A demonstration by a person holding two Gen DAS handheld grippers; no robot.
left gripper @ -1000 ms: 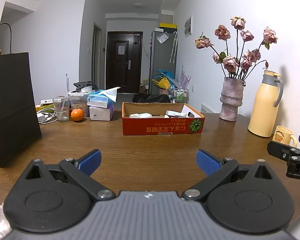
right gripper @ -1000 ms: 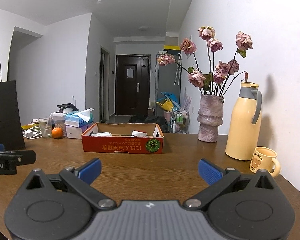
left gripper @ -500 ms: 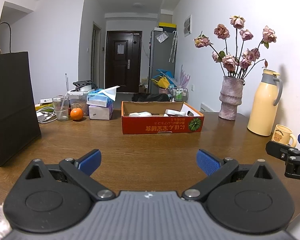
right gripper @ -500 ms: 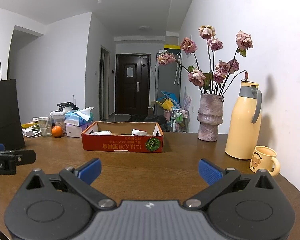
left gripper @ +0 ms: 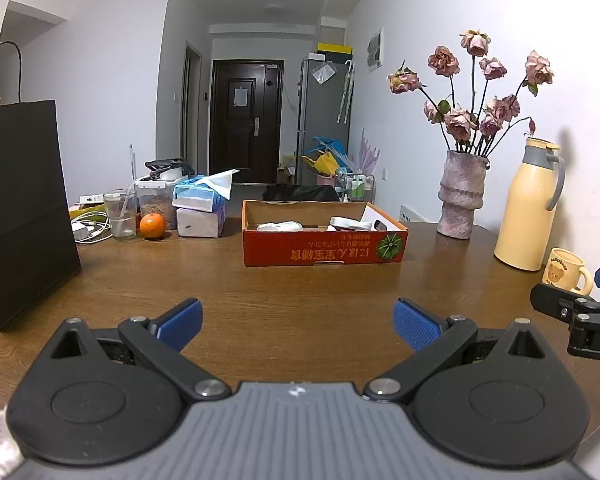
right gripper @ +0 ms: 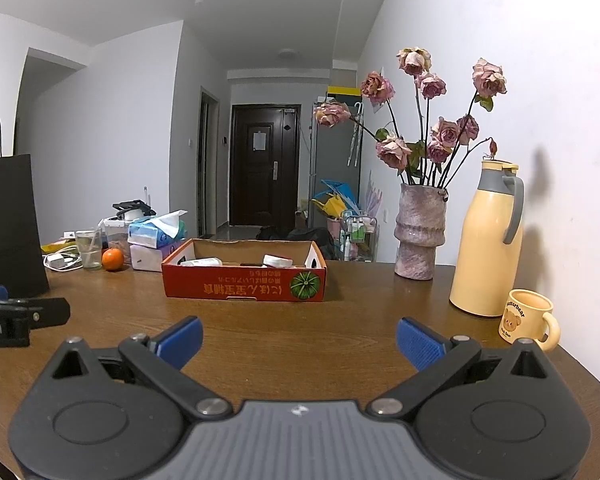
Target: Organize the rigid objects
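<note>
Through my left wrist camera, my left gripper [left gripper: 298, 322] hovers over the bare wooden table [left gripper: 300, 284], its blue pads [left gripper: 180, 322] spread wide with nothing between them. Straight ahead, well apart from the fingers, sits the red box [left gripper: 324, 250], with a few white items [left gripper: 280, 226] lying inside. Left of it are tissue packs [left gripper: 200, 210], an orange [left gripper: 153, 225] and a glass [left gripper: 120, 215]; a black bag [left gripper: 18, 208] stands at the far left. To the right stand the vase [left gripper: 462, 196], the flask [left gripper: 528, 210] and a mug [left gripper: 566, 271].

Through my right wrist camera, my right gripper [right gripper: 300, 342] is likewise released, pads [right gripper: 418, 344] wide apart and empty above the table. The box [right gripper: 244, 282] lies ahead and slightly left, the vase [right gripper: 418, 234] and flask [right gripper: 490, 244] to the right, and the mug [right gripper: 526, 316] just beside my right finger. Whether they touch I cannot tell.
</note>
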